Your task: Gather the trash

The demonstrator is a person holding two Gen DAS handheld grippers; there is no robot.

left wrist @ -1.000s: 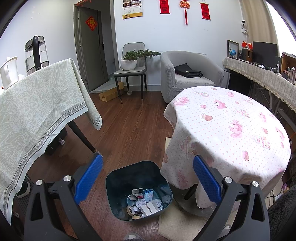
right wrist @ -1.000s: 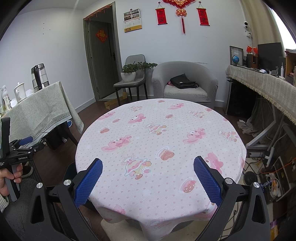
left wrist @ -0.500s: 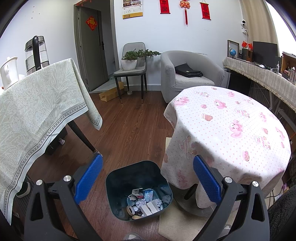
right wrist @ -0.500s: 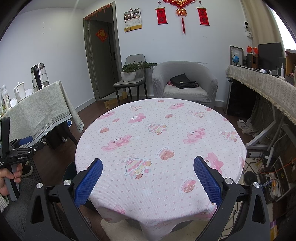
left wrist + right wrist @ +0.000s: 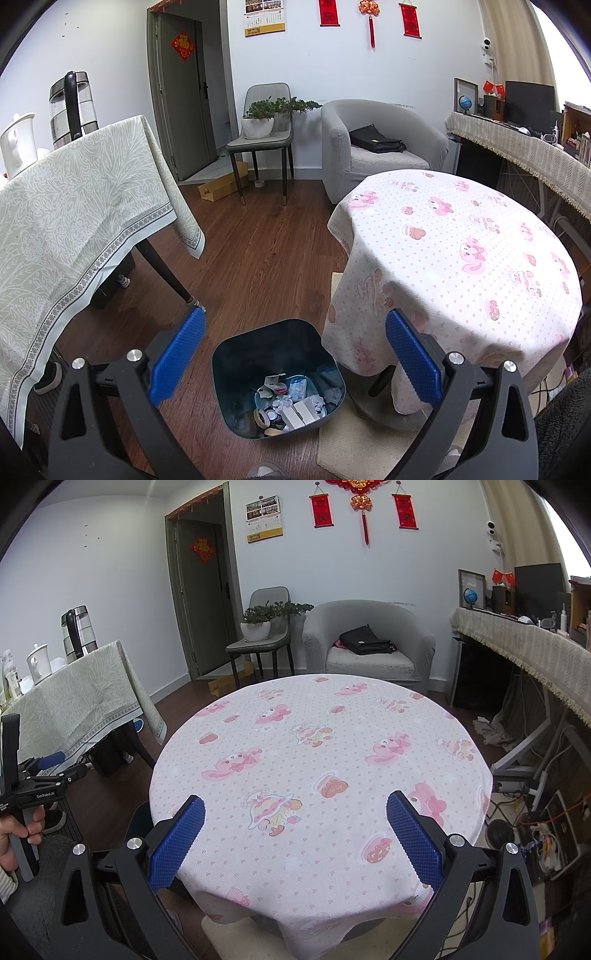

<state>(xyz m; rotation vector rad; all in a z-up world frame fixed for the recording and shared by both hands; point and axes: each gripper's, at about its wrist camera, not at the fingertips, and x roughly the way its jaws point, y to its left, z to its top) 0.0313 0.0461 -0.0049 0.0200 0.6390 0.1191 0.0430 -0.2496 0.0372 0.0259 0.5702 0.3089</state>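
Observation:
A dark teal trash bin (image 5: 236, 373) stands on the wood floor beside the round table (image 5: 461, 258). Crumpled paper, wrappers and a tape roll (image 5: 291, 400) lie in its bottom. My left gripper (image 5: 293, 347) is open and empty, held above the bin. My right gripper (image 5: 295, 829) is open and empty over the near edge of the round table's pink patterned cloth (image 5: 317, 760). No trash shows on the cloth. The left gripper also shows at the left edge of the right wrist view (image 5: 40, 775), held in a hand.
A table with a green cloth (image 5: 74, 221) stands at the left, holding a kettle (image 5: 72, 105) and a white jug (image 5: 16, 144). A chair with plants (image 5: 264, 136), a grey armchair (image 5: 380, 147) and a long sideboard (image 5: 524, 144) stand behind. A beige mat (image 5: 354, 443) lies under the round table.

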